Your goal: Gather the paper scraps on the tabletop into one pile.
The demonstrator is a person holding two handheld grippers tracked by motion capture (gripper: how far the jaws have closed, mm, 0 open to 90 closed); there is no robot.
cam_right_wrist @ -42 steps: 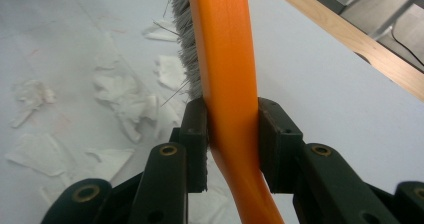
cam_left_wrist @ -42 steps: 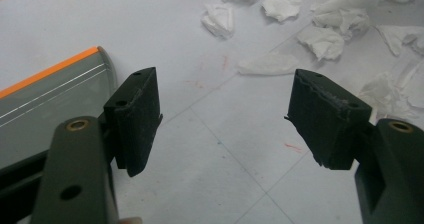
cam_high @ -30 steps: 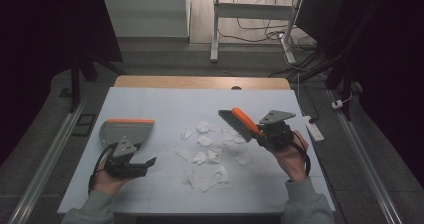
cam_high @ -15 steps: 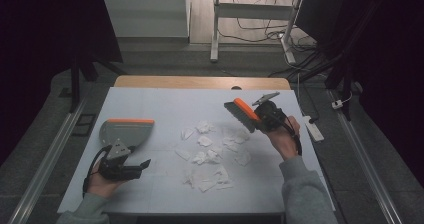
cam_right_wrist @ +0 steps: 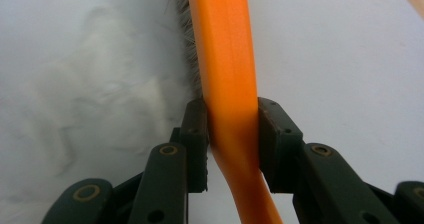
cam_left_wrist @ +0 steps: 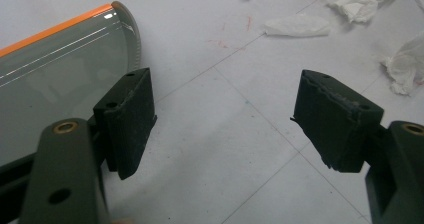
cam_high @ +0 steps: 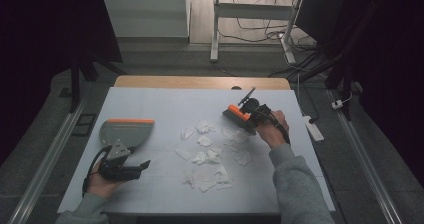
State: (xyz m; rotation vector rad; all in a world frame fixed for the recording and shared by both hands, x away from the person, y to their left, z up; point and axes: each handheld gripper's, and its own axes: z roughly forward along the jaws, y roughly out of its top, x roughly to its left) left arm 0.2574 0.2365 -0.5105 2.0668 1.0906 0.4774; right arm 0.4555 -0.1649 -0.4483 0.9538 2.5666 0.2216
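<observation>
Brush (cam_high: 239, 116) sits clamped by its orange handle between my right fingers (cam_right_wrist: 196, 134), at the far right of the bench (cam_high: 165, 101). Its long axis lies nearly level, head pointing left and a little away from me, bristles facing down just above the bench. Torn bits of tissue (cam_high: 207, 160) lie scattered between the brush and the grey dustpan (cam_high: 125, 133) near my left hand. My left fingers (cam_left_wrist: 129, 119) stand wide apart, holding nothing, just beside the dustpan's edge.
</observation>
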